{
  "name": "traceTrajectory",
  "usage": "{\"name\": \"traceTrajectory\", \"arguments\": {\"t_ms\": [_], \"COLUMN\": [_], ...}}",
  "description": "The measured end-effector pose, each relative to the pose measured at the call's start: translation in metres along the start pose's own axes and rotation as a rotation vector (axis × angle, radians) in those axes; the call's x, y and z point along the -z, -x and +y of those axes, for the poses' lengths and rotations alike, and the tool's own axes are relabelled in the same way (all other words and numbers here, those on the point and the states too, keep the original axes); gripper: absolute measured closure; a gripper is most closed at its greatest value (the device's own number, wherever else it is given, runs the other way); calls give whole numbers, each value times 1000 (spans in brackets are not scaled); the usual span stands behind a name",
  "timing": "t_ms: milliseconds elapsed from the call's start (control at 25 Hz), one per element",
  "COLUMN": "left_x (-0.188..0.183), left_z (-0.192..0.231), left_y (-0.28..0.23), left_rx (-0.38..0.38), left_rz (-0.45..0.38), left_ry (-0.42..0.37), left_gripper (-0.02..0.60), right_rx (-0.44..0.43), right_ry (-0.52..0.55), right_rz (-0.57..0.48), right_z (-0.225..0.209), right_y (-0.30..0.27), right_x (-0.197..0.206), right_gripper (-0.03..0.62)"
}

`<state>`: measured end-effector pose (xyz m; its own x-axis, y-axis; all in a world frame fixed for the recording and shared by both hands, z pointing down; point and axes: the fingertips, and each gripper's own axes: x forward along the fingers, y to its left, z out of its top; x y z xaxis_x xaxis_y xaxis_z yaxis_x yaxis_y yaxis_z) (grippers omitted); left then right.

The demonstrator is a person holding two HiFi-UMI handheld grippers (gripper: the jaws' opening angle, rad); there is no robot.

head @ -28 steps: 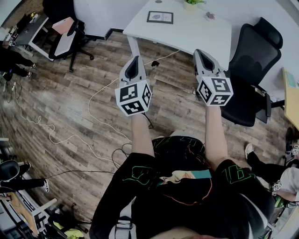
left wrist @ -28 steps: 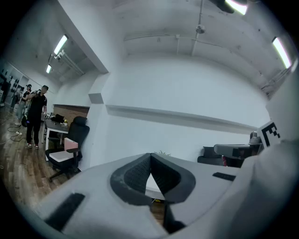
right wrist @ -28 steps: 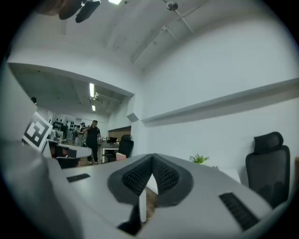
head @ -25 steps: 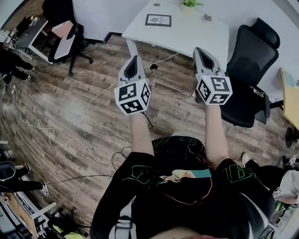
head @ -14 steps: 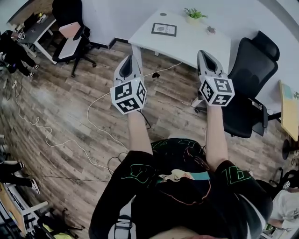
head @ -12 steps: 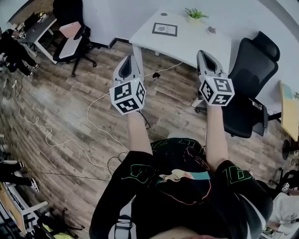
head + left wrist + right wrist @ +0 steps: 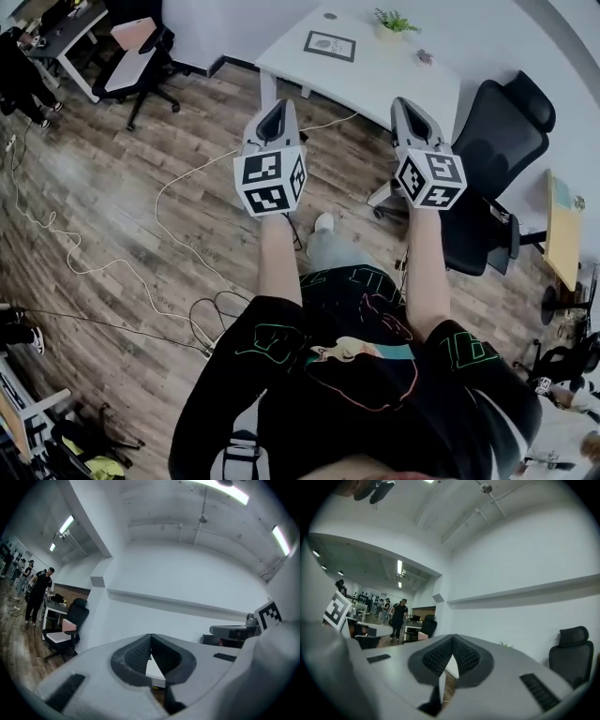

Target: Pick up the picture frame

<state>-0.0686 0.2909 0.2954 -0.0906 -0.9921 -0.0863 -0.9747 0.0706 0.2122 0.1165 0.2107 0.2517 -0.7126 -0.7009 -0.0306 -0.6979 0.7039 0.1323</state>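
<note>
The picture frame (image 7: 330,46), dark-edged with a pale print, lies flat on the white table (image 7: 394,80) at the top of the head view. Both grippers are held out level over the wooden floor, short of the table and apart from the frame. My left gripper (image 7: 278,114) is shut with nothing in it, and its ribbed pads (image 7: 137,654) meet at the tip. My right gripper (image 7: 404,105) is likewise shut and empty. A strip of the white table (image 7: 154,671) shows through the left gripper (image 7: 150,637); the frame is not visible there or past the right gripper (image 7: 453,637).
A potted plant (image 7: 392,21) and a small object (image 7: 424,58) stand on the table's far side. A black office chair (image 7: 492,169) is at the table's right, another chair (image 7: 139,58) far left. Cables (image 7: 141,244) trail over the floor. People stand by desks at the far left (image 7: 38,592).
The head view has shifted, and a leg and shoe now show on the floor under the grippers. Both grippers stay shut, side by side, in nearly the same pose.
</note>
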Motion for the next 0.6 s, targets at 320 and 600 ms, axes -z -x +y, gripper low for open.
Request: {"name": "traceTrajectory", "arguments": {"t_ms": [320,600], "left_x": [5,38], "left_z": [37,46], "left_y": [-5,-28], "left_rx": [-86,-79], "left_rz": [47,125], "left_ry": [-29,-25], "left_gripper": [574,574], "right_rx": [-13,-28], "right_ry": [-63,-52], "right_rz": [-5,55], "right_z": [-10,-5], "right_y": [-31,-60], "right_x": [10,44], "right_gripper": [589,589]}}
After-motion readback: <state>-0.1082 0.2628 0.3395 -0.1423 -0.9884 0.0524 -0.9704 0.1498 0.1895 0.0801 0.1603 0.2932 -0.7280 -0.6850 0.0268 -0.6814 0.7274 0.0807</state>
